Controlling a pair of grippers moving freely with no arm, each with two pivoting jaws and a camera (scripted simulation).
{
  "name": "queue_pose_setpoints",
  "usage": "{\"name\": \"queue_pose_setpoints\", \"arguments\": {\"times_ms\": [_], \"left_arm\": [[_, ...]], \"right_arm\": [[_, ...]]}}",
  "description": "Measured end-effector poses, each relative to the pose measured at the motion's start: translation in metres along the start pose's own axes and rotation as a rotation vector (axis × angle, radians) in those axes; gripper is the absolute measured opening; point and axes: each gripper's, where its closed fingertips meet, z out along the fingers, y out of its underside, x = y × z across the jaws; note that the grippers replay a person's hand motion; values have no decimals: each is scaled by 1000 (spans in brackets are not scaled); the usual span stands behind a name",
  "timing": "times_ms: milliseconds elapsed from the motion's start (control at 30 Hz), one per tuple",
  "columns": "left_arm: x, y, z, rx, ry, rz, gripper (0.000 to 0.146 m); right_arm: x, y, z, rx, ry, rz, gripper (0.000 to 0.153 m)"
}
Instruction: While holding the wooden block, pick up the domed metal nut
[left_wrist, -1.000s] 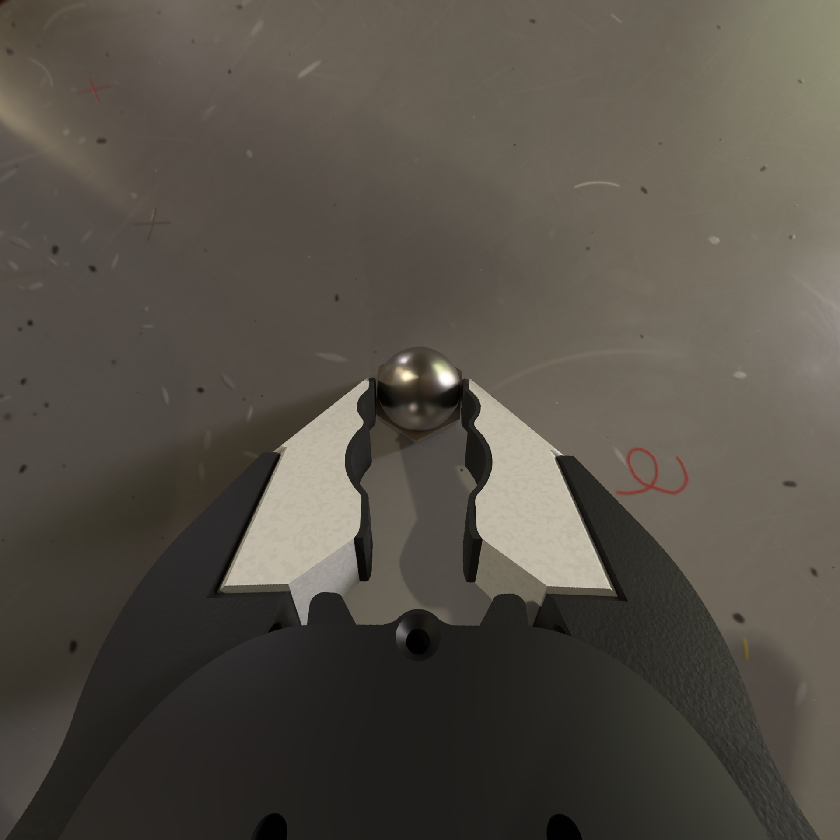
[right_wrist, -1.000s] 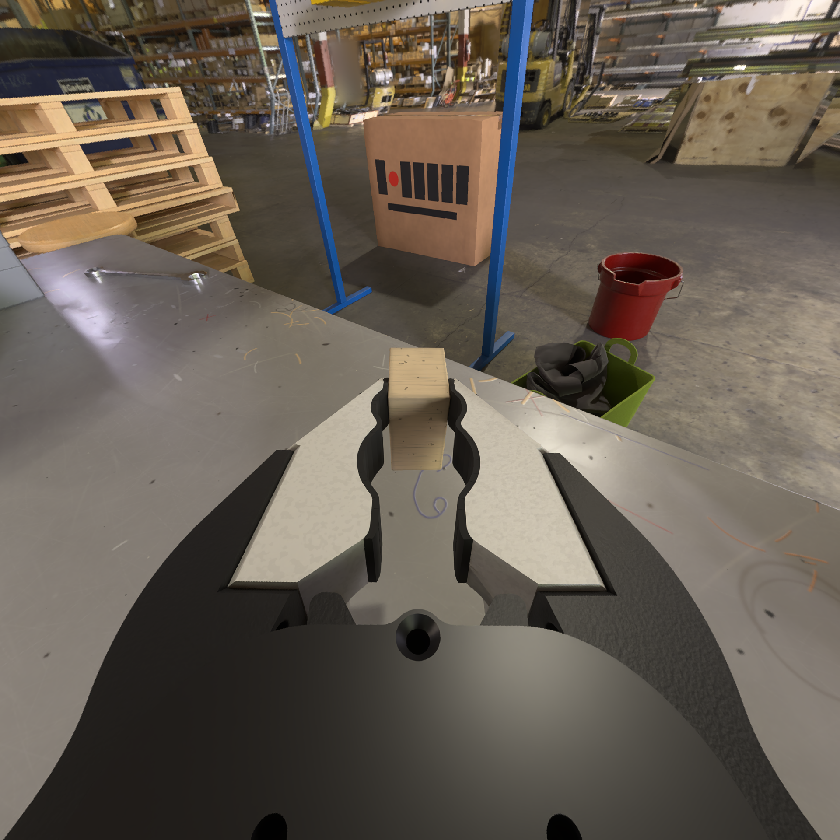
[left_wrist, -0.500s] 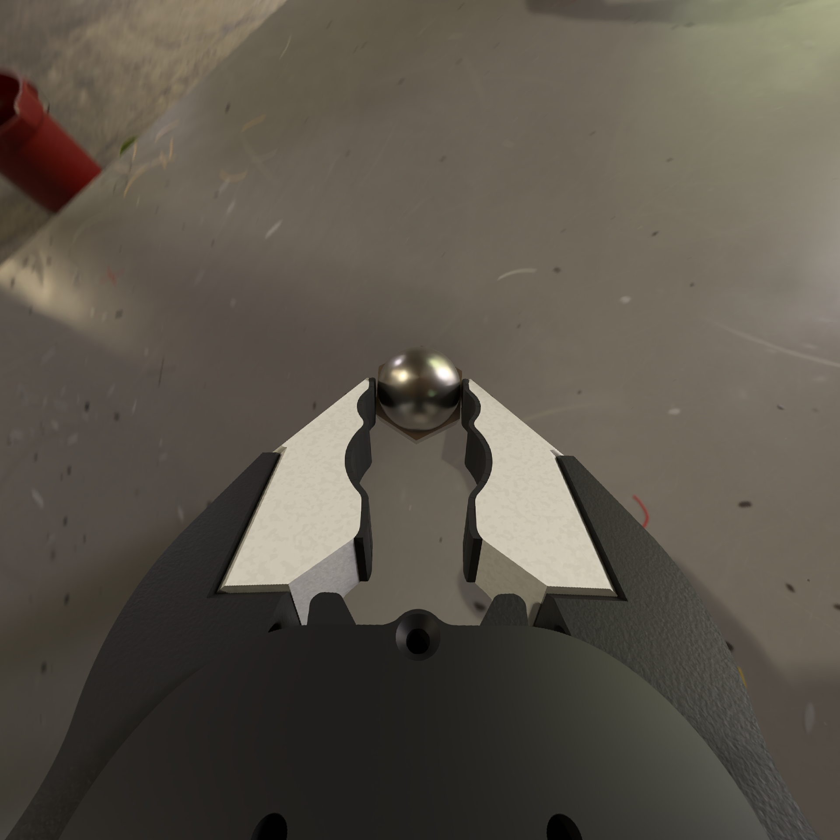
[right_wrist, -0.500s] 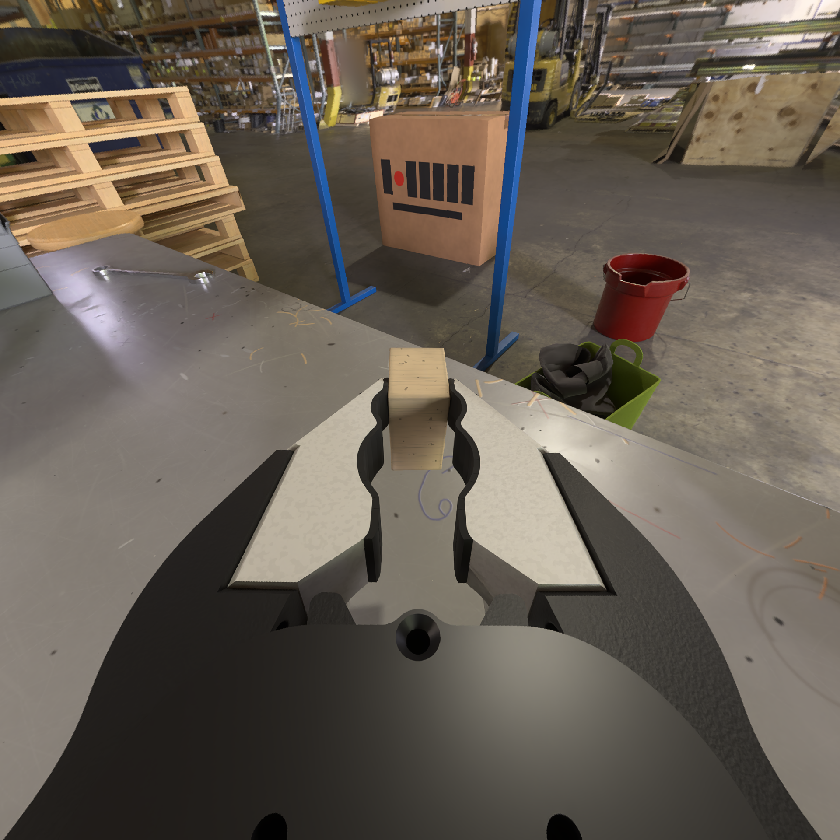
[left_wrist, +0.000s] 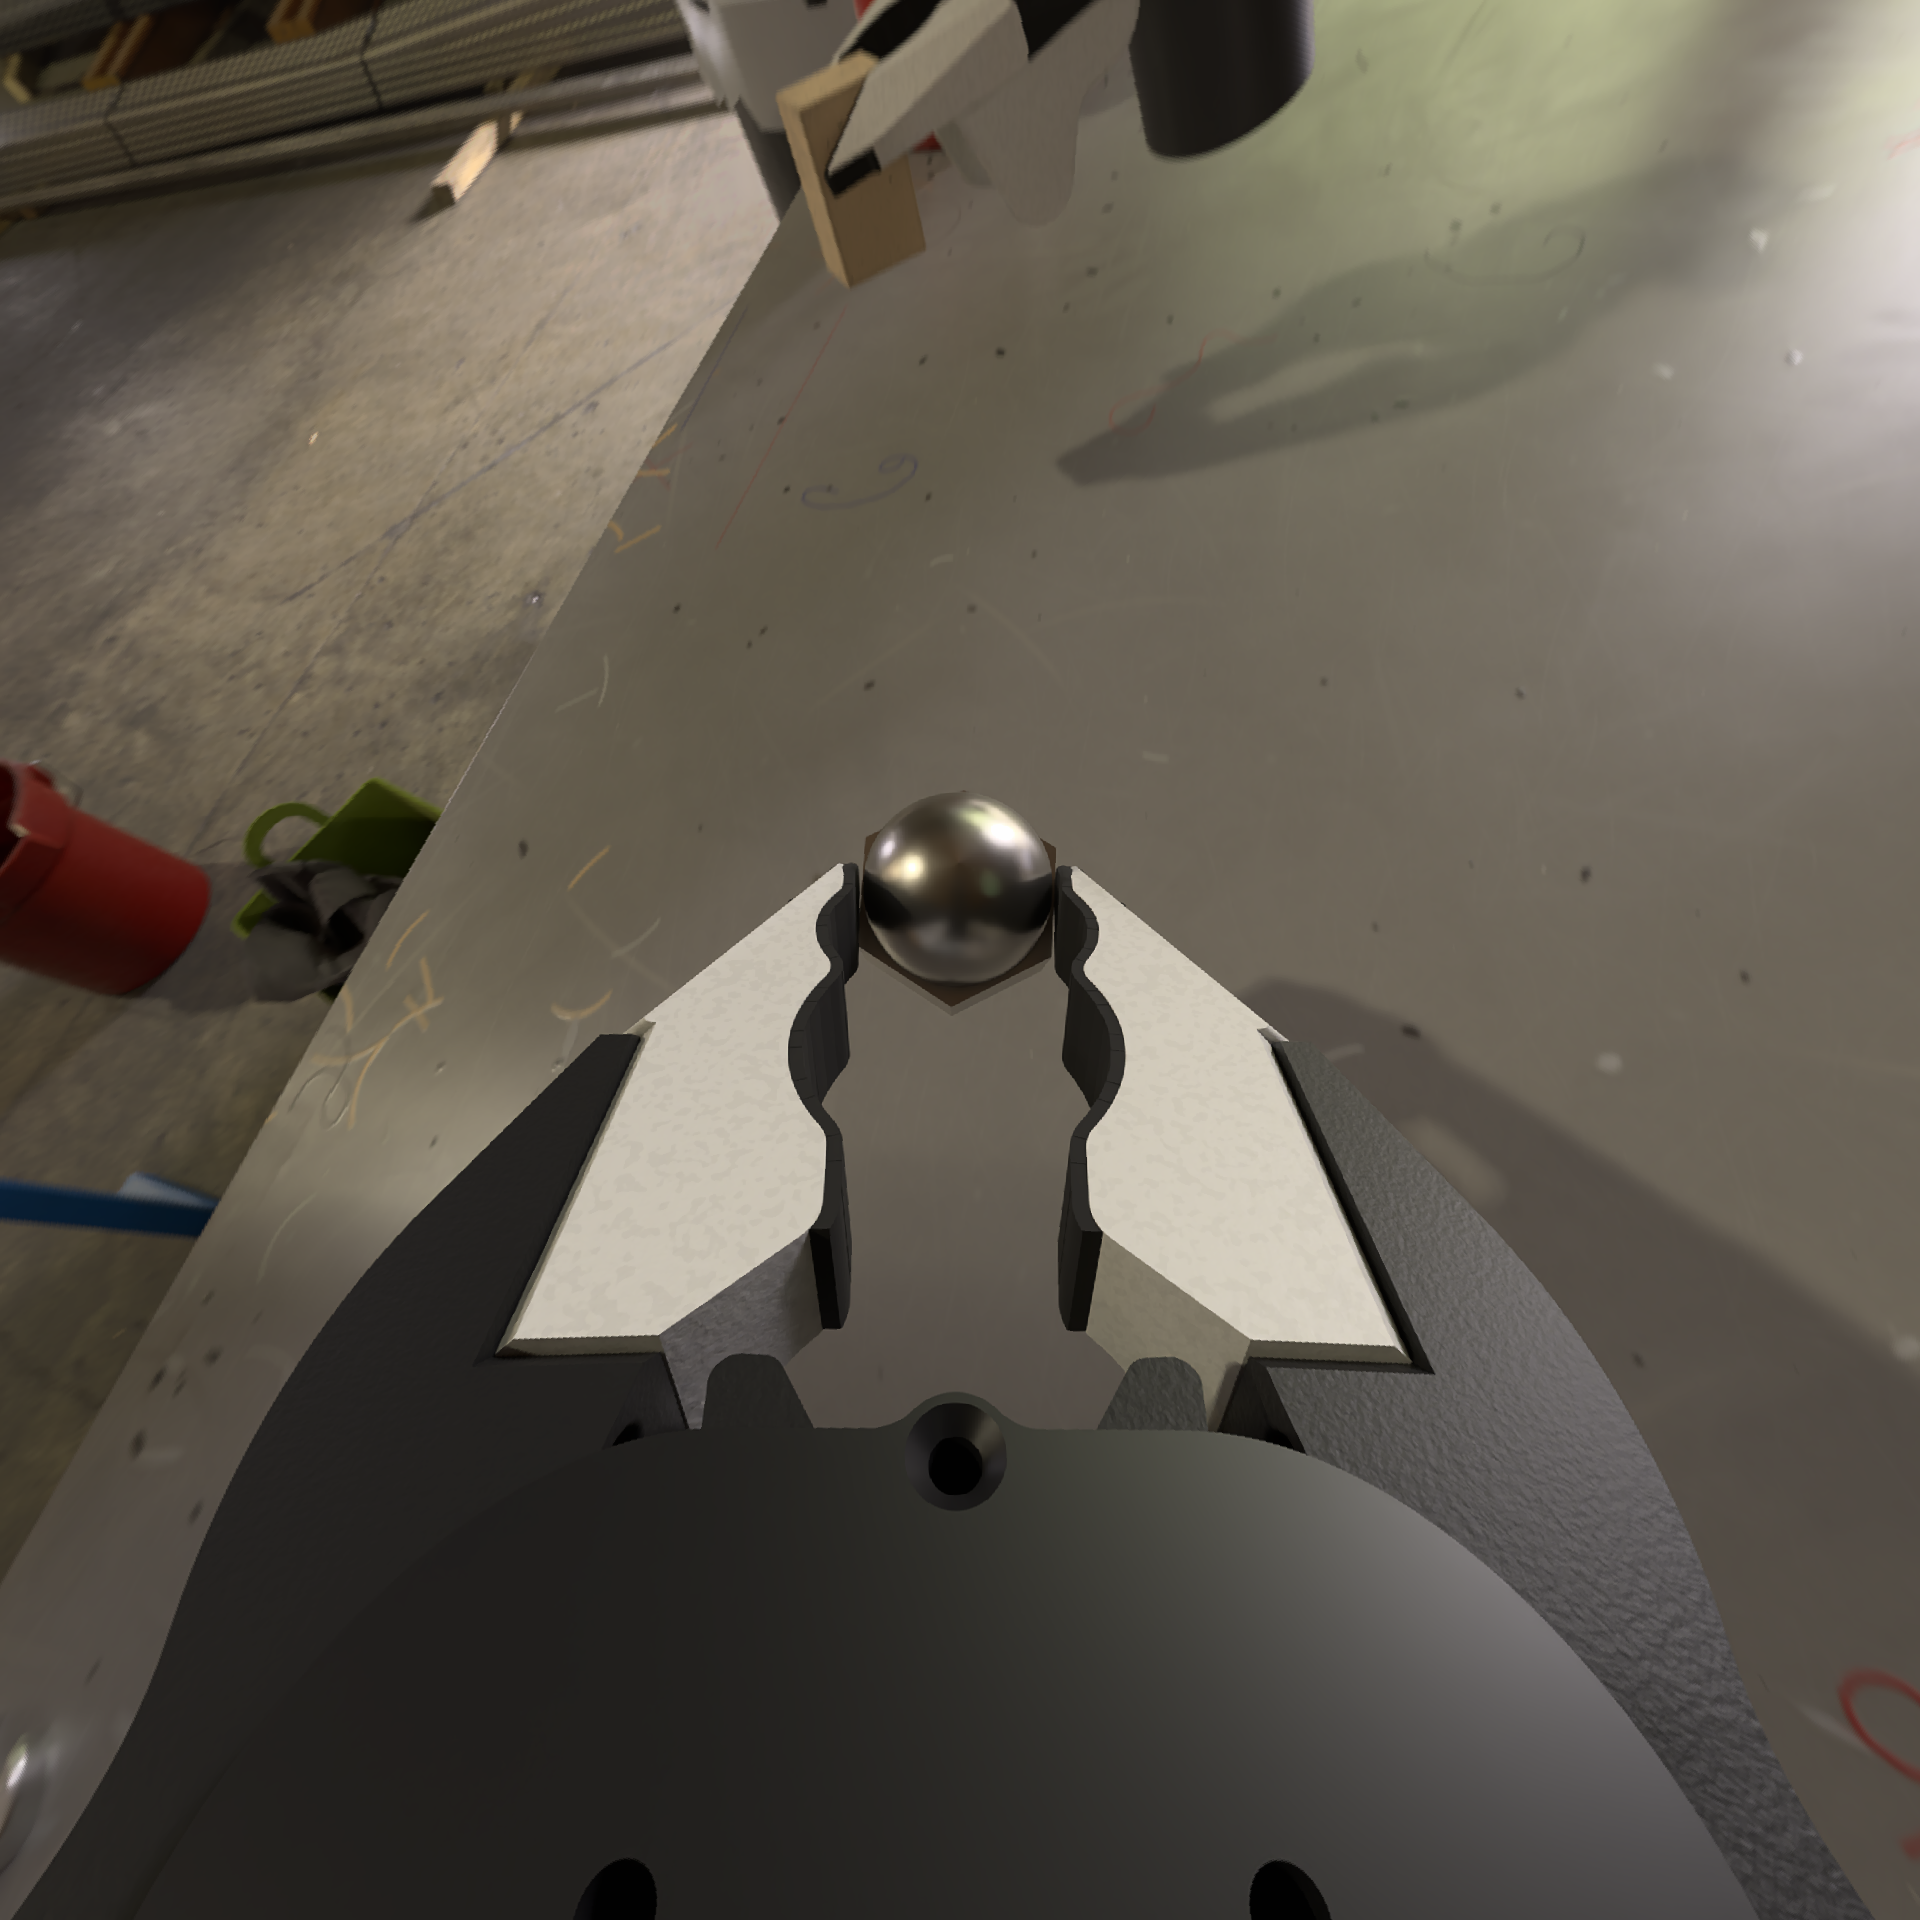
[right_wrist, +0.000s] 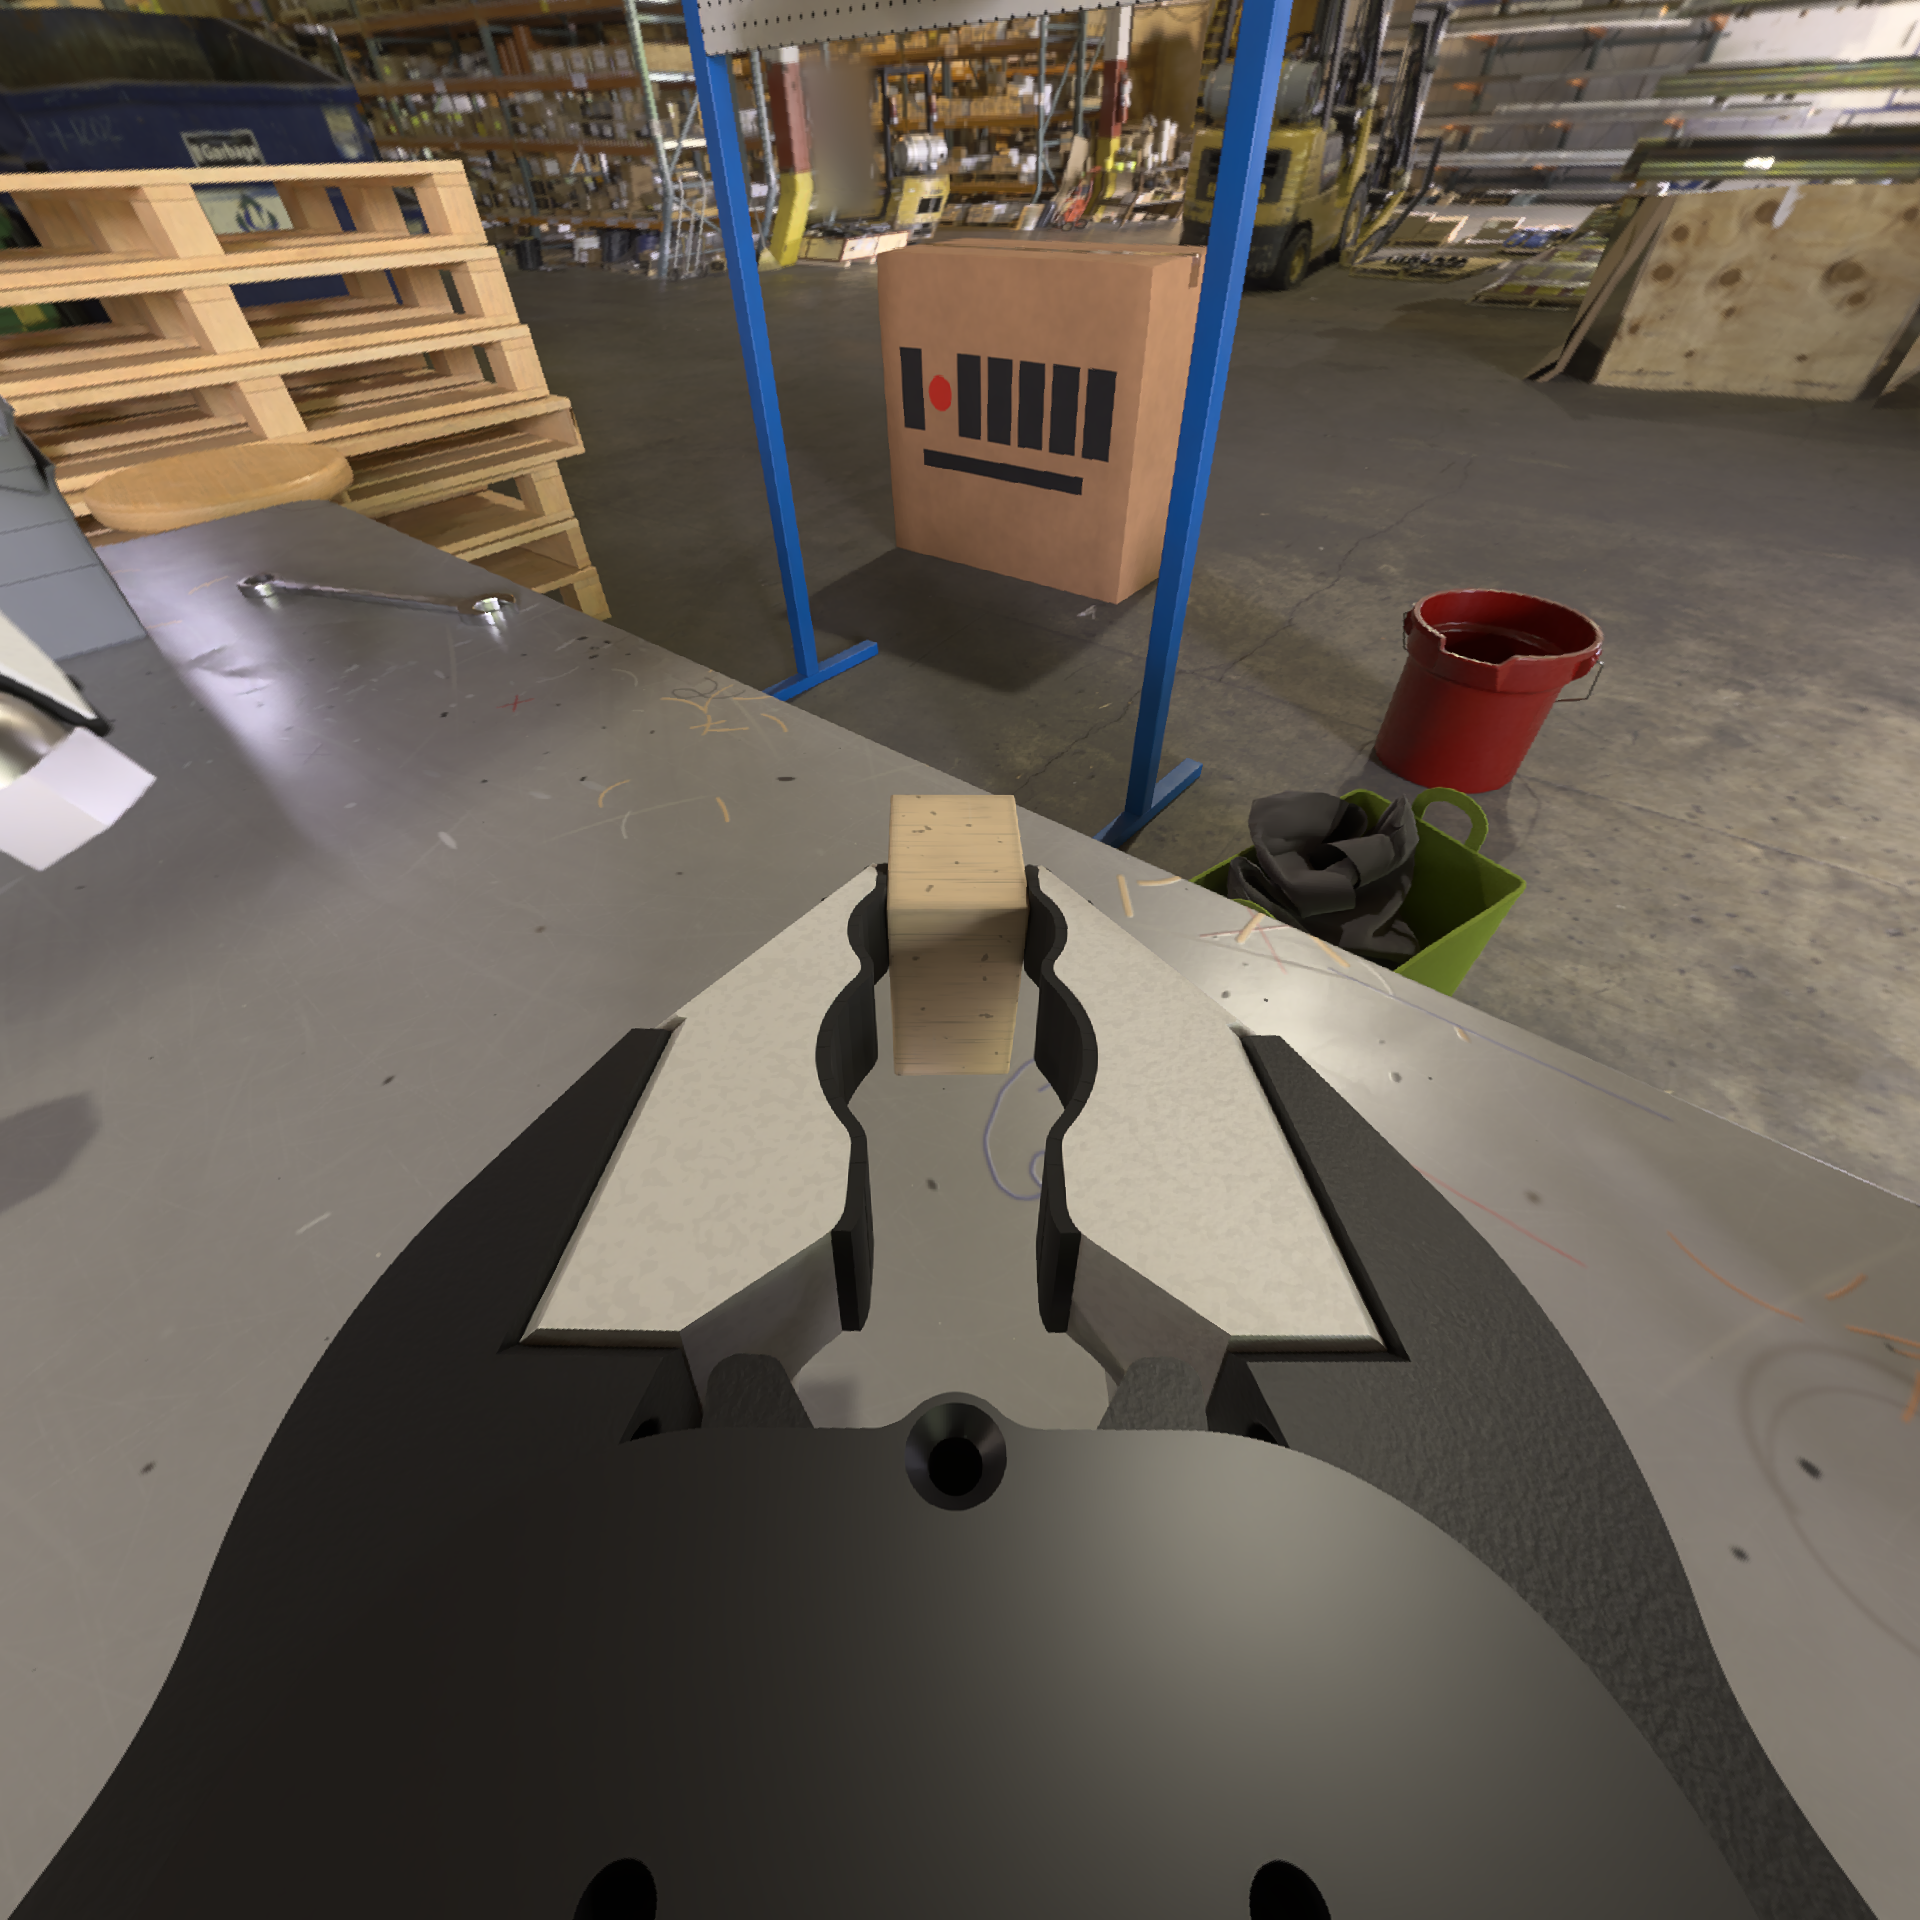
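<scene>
My left gripper (left_wrist: 956, 902) is shut on the domed metal nut (left_wrist: 956, 894), a shiny dark dome on a hexagonal base, held at the fingertips above the grey metal table (left_wrist: 1351, 727). My right gripper (right_wrist: 956, 894) is shut on the pale wooden block (right_wrist: 954, 935), held upright at the fingertips above the table (right_wrist: 312, 987). In the left wrist view the right gripper (left_wrist: 935, 94) with the block (left_wrist: 868, 197) shows at the top, over the table's edge. Part of the left gripper (right_wrist: 52, 769) shows at the left edge of the right wrist view.
A wrench (right_wrist: 379, 597) lies on the table's far left. Beyond the table edge (right_wrist: 1351, 987) stand a green bin with dark rags (right_wrist: 1361, 894), a red bucket (right_wrist: 1486, 691), a blue frame (right_wrist: 1195, 416), a cardboard box (right_wrist: 1029, 416) and wooden pallets (right_wrist: 281, 312).
My left gripper has risen and tilted with the nut; its view now takes in the table edge, the floor and the right gripper. The right gripper has shifted only slightly, still holding the block.
</scene>
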Motion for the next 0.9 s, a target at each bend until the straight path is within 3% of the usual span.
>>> {"name": "queue_pose_setpoints", "arguments": {"times_ms": [100, 300, 533, 900], "left_arm": [[1, -1, 21, 23, 35, -23, 37], [11, 37, 40, -145, 26, 41, 37], [11, 39, 40, -117, 88, -49, 37], [12, 45, 40, -130, 87, -52, 37]], "right_arm": [[-4, 0, 1, -9, -7, -17, 25], [-19, -6, 4, -3, -59, -27, 25], [-34, -3, 8, -36, -73, -90, 25], [-35, -3, 9, -34, -75, -86, 25]]}}
